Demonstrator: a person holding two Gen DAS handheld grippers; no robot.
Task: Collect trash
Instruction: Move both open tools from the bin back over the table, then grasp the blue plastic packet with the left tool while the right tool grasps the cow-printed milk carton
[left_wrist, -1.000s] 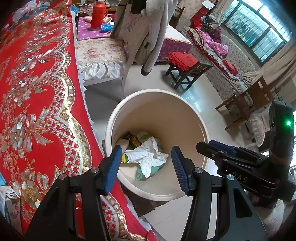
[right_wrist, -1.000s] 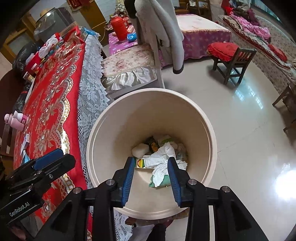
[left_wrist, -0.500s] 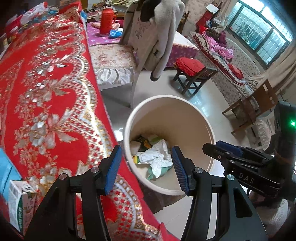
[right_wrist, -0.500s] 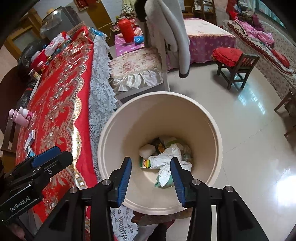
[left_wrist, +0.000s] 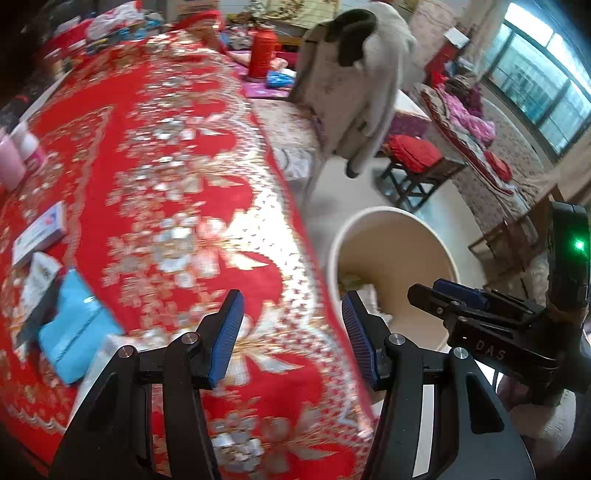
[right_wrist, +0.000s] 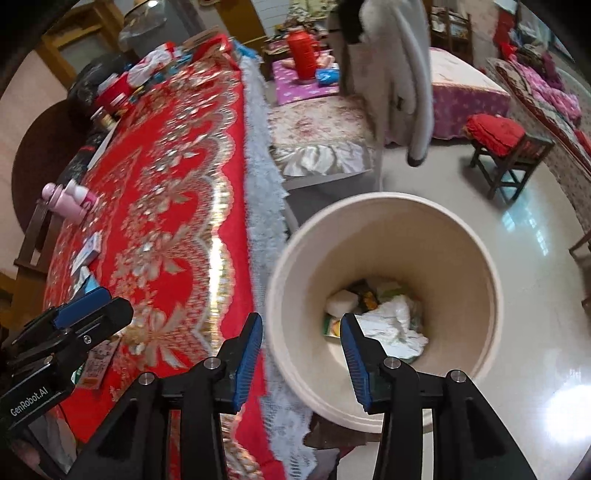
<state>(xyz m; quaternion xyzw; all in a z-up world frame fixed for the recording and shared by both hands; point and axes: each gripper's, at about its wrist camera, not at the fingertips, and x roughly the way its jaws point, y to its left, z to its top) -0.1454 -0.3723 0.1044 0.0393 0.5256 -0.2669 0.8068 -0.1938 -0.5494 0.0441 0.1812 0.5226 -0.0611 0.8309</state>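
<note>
A cream round bin (right_wrist: 461, 236) stands on the floor beside the table; it also shows in the left wrist view (left_wrist: 413, 243). Inside lie crumpled white paper (right_wrist: 391, 325), a white lump and colourful wrappers. My left gripper (left_wrist: 291, 336) is open and empty above the red tablecloth (left_wrist: 177, 177) near its edge. My right gripper (right_wrist: 301, 350) is open and empty over the bin's near left rim. On the table's left lie a blue pack (left_wrist: 70, 328), small white boxes (left_wrist: 40, 229) and pink bottles (left_wrist: 11, 158).
A chair with a grey coat (right_wrist: 402, 74) stands behind the bin. A red thermos (right_wrist: 303, 51) sits on a purple cloth. A stool with a red cushion (right_wrist: 495, 129) is on the shiny floor to the right. Clutter fills the table's far end (right_wrist: 147, 74).
Both grippers have swung left from over the bin toward the table. The left one is now over the tablecloth, and the items on its left have come into view. The right jaws opened wider.
</note>
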